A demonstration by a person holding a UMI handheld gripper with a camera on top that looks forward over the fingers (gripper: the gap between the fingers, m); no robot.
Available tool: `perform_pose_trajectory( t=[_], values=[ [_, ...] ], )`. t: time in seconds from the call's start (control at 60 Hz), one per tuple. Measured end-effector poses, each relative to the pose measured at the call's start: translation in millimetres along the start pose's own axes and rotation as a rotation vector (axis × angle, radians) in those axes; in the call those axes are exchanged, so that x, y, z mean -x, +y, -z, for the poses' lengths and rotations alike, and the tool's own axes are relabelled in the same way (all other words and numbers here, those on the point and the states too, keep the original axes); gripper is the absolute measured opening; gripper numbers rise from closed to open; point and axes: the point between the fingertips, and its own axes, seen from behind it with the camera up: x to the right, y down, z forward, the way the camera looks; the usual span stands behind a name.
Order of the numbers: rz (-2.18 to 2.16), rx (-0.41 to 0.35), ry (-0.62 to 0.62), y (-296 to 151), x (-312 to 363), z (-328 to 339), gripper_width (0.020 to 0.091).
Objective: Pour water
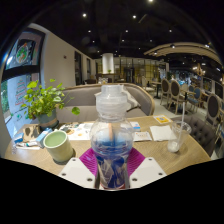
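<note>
The gripper (112,172) had the water bottle (112,135) right there between its two fingers, and both pink pads (91,160) looked pressed against the bottle's lower sides, so the fingers were clamped on it. The bottle stood upright, clear plastic with a blue tint in its lower part and a pale cap on top, and it hid much of what lay straight ahead.

Off to the left of the bottle, a pale green cup (58,146) sat on the wooden table (160,152), close beside the left finger. Behind that cup stood a leafy potted plant (42,101), well back toward the wall. Over on the right, a clear glass (179,135) stood on the table, apart from the bottle, with a white napkin (161,132) lying flat between the two. Farther back were a few small papers or cards, too small to tell.

Beyond the table ran a curved grey sofa (140,100), and chairs (181,96) lined the dim room on the right.
</note>
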Motion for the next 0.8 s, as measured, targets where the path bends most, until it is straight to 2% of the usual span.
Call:
perform_pose_trajectory(
  t=[0.1, 0.2, 0.333, 0.383, 0.45, 0.467, 0.5, 0.55, 0.8],
  values=[
    [0.013, -0.041, 0.001, -2, 2, 1, 0.0354],
    [-0.011, -0.061, 0.02, -2, -3, -1, 0.0409],
    [-0.016, -0.038, 0.027, 2, -4, 2, 0.0497],
    [-0.015, 0.03, 0.034, 18, -6, 1, 0.0597],
    [-0.013, 0.101, 0.03, 33, -6, 4, 0.0856],
    [-0.014, 0.11, 0.031, 36, -5, 6, 0.0867],
    [-0.013, 0.142, 0.047, 42, -9, 12, 0.0833],
    [-0.013, 0.177, 0.07, 43, -15, 23, 0.0861],
    [0.054, 0.212, 0.041, 11, 14, 144, 0.0856]
  ],
)
